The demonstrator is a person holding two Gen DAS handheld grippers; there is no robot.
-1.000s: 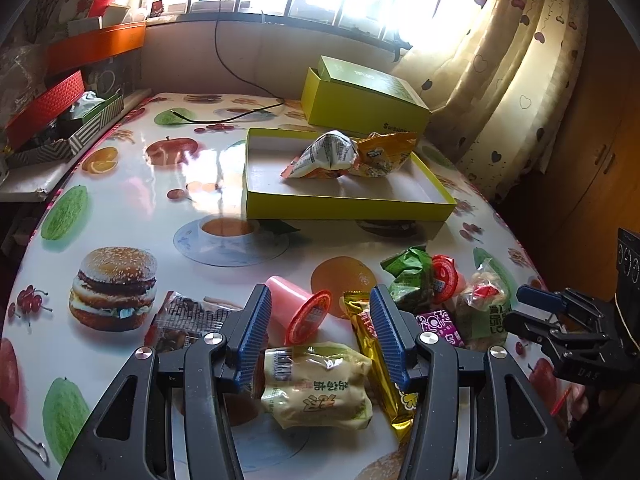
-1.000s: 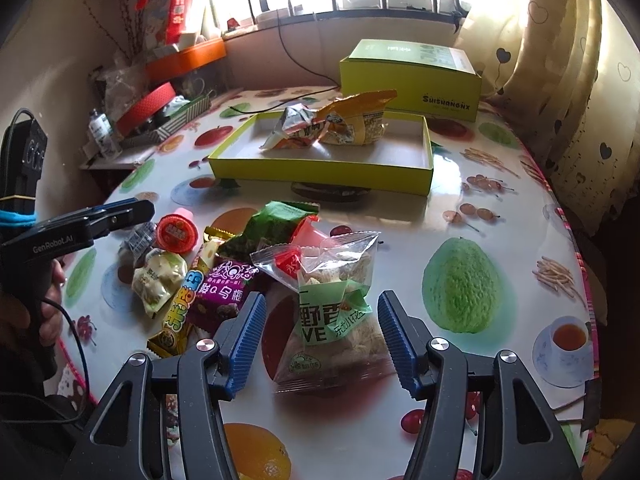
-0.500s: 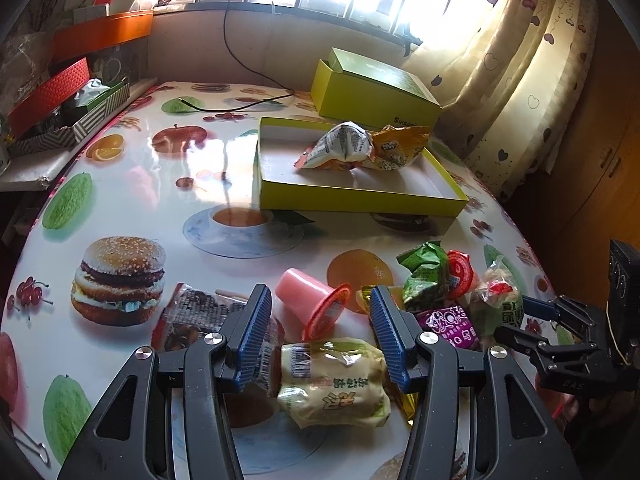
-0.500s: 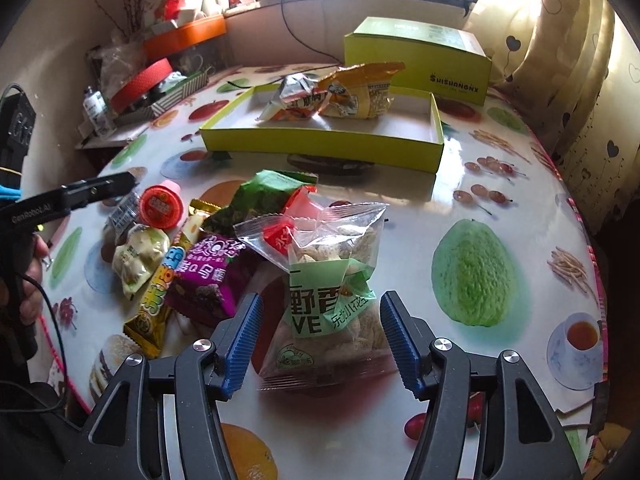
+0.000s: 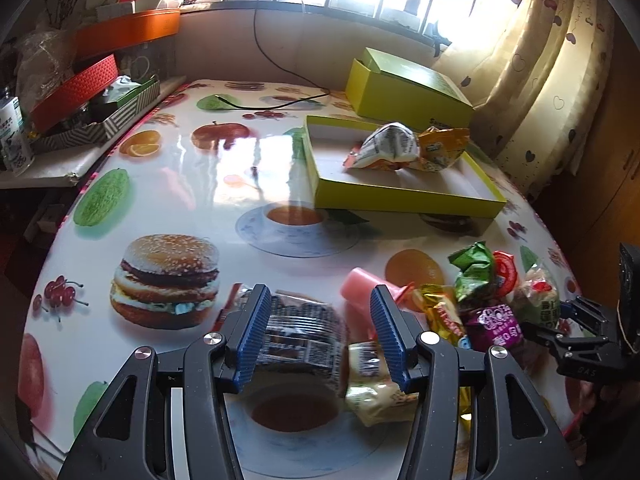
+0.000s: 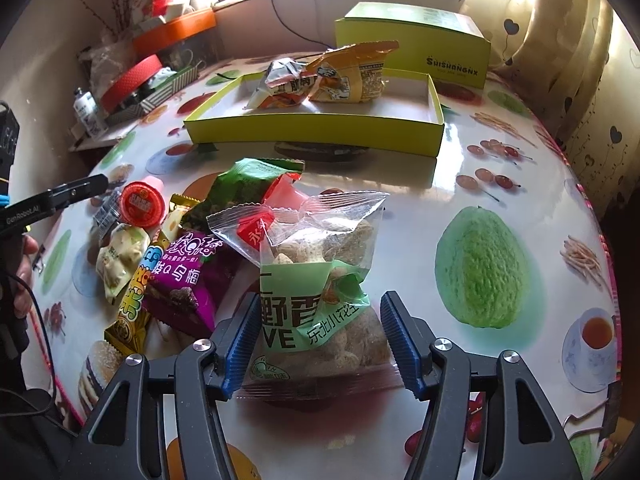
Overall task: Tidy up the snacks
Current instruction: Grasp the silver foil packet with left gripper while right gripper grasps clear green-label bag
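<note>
My left gripper [image 5: 320,336] hangs low over the near table edge, its jaws opening. A dark printed packet [image 5: 300,332] lies between the pads, unsqueezed, with a pale yellow packet [image 5: 372,384] under the right finger. A pink jelly cup [image 5: 360,288] lies just beyond. My right gripper [image 6: 320,340] straddles a clear bag of nuts with a green label [image 6: 320,280]; its jaws are closing and the pads stand at the bag's sides. The yellow-green tray [image 6: 312,140] behind holds a silver packet [image 6: 280,80] and an orange packet [image 6: 352,72].
A purple packet [image 6: 188,276], a yellow bar [image 6: 136,300] and a green packet [image 6: 248,180] lie piled left of the clear bag. A closed green box [image 5: 408,92] and a black cable [image 5: 272,104] sit beyond the tray. Cluttered boxes [image 5: 80,96] line the left shelf.
My left gripper has shifted left, from over the pale yellow packet to over the dark packet. My right gripper has sunk toward the clear bag and its jaws have narrowed.
</note>
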